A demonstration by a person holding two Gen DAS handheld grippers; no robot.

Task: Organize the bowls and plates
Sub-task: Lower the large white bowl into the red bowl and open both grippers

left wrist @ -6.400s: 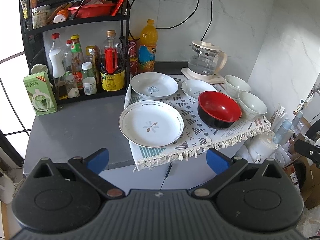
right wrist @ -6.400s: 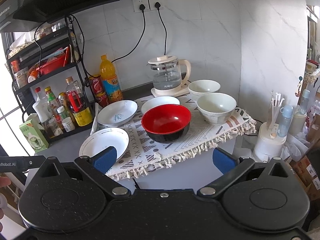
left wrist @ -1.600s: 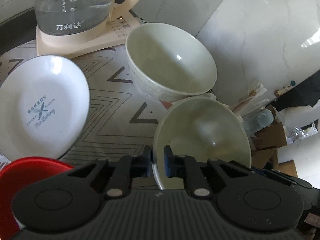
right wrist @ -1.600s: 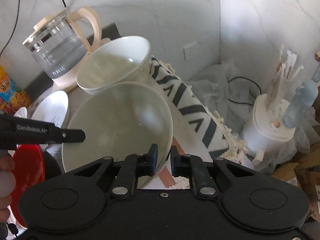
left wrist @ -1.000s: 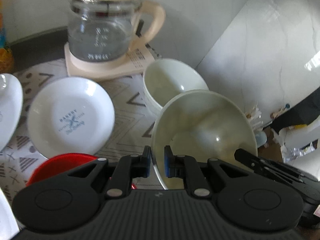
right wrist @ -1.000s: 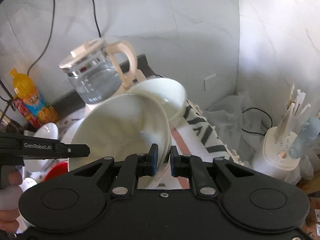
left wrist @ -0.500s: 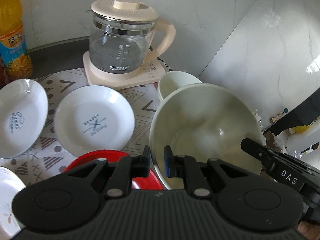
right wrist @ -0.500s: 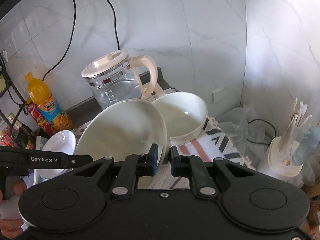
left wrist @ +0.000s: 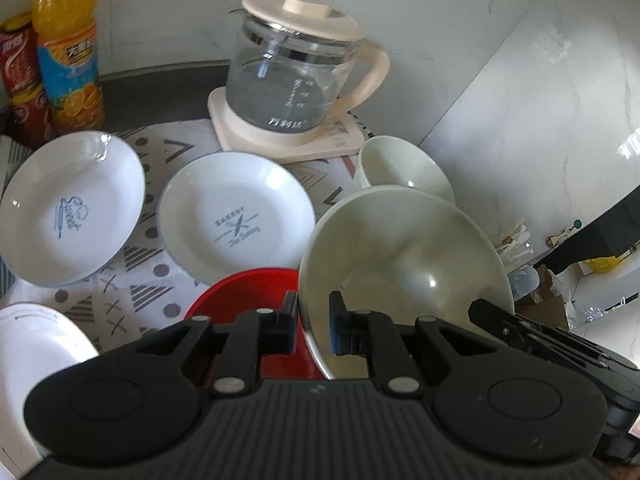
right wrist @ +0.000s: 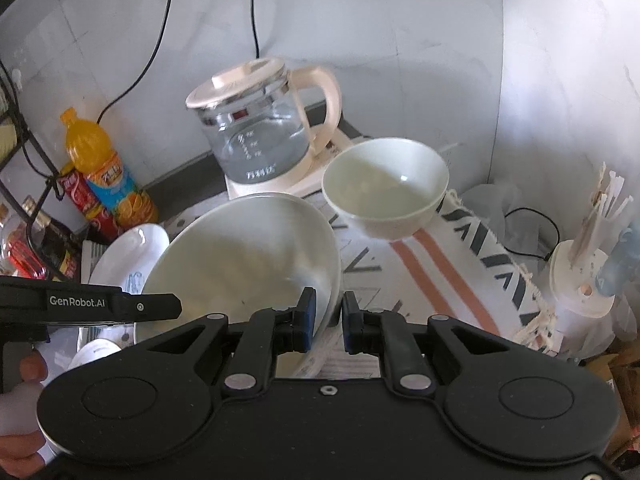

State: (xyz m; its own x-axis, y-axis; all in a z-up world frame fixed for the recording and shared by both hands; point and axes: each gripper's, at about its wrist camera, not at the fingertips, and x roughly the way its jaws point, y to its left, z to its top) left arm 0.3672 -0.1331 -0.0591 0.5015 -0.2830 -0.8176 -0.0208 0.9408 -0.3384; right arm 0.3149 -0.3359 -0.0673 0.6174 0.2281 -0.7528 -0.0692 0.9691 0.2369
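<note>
Above the patterned cloth (right wrist: 432, 276) on the counter, a pale green bowl (left wrist: 404, 252) hangs tilted in the air, pinched at opposite sides of its rim by both grippers. The left gripper (left wrist: 313, 322) is clamped on the near-left edge of the rim, one pad inside the bowl and one outside; the right gripper (right wrist: 327, 322) is clamped on the rim's other side — in the right wrist view the wall of the bowl runs straight between its blue pads (right wrist: 307, 316). The held bowl sits over the red bowl (left wrist: 244, 300), whose rim shows just to the left of it, though whether the two touch cannot be told. A second pale bowl (right wrist: 384, 188) stands upright on the cloth behind it, just in front of the glass kettle (left wrist: 296, 76) on its cream base. To the left lie two white plates with blue print (left wrist: 236, 216) (left wrist: 68, 208), side by side, and part of a third white plate (left wrist: 36, 364) shows at the lower left edge. An orange drink bottle (left wrist: 66, 48) and a red can (left wrist: 20, 80) stand at the back left by the wall.
</note>
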